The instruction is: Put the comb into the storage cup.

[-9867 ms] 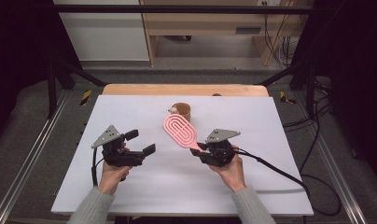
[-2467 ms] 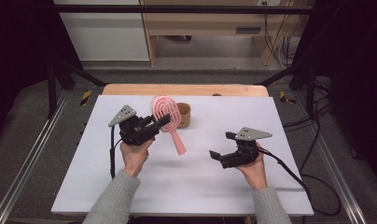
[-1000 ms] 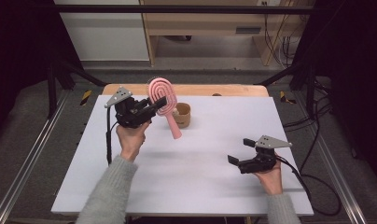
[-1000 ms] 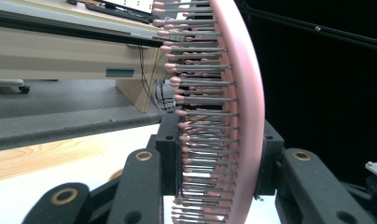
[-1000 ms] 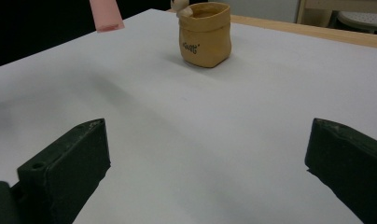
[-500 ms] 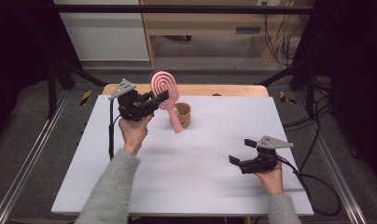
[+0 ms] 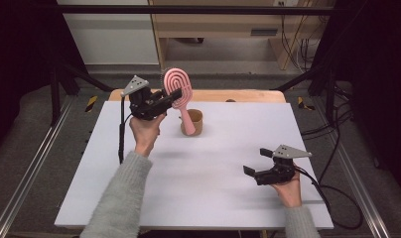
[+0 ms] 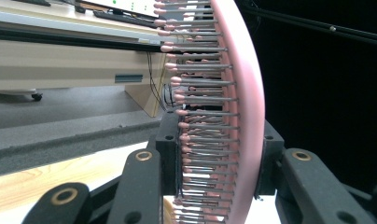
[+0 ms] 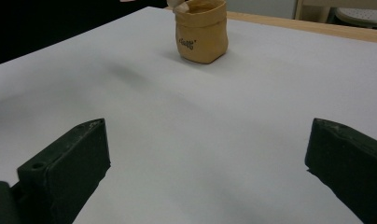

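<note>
Pink hairbrush (image 7: 177, 89) held up over the far-left part of the desk (image 7: 198, 193), paddle head raised, handle slanting down and right with its tip at the mouth of the small tan pouch (image 7: 192, 122). Whether the tip is already inside or just at the rim: cannot tell from the high view. In the right gripper view a pale end shows at the pouch's open top (image 9: 179, 5), suggesting entry has begun.

Left gripper (image 7: 172, 95) clamped across the brush head, jaws pressing front and back. In the left gripper view, bristle rows (image 8: 196, 116) with pink ball tips stand between the two black jaws, curved pink back against the one on the right of that view. Grip taken on the head, probably to leave the handle free as the end that goes into the pouch; tilt likely serves to aim the handle down at the opening.

Pouch upright, mouth open, rim rolled or folded, near the far middle of the desk; standing free, nothing steadying it. Soft-looking sides, so likely to tip or slide if the handle pushes sideways.

Right gripper (image 7: 251, 170) low over the near-right of the desk, well apart from the pouch, jaws spread wide with nothing between them. Looks parked, out of the way, facing the pouch.

Writing: small dark print on the pouch front (image 9: 187, 44), a short word, too small to read with confidence. No other legible labels on brush or desk.
</note>
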Available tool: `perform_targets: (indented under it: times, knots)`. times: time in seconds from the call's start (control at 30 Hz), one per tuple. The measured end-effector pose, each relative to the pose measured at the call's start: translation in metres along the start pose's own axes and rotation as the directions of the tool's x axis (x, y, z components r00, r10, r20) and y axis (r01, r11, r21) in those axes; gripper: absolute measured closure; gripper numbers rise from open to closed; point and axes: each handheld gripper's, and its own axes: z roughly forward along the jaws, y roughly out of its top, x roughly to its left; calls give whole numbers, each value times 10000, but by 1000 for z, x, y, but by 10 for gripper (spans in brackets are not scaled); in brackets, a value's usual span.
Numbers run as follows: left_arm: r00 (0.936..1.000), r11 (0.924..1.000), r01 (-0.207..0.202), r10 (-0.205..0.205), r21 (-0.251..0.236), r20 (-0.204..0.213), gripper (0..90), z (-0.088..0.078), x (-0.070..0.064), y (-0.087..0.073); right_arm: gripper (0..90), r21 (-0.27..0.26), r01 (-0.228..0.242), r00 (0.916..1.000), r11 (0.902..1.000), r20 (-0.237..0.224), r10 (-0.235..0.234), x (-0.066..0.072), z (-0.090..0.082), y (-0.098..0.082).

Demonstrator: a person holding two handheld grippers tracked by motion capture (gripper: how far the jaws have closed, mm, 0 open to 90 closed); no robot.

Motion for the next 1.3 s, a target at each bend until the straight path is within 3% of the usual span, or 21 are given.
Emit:
perform_targets:
  times: [0.77,1.3]
  knots:
    - [9997,9998,-153,156,156,-193,630,40,3,6,4,-55,28,10000,10000,11,-28,-2,-1,-1]
    - [9989,9999,4,3,149,-460,630,61,15,5,4,-2,33,10000,10000,14,-33,-2,0,-2]
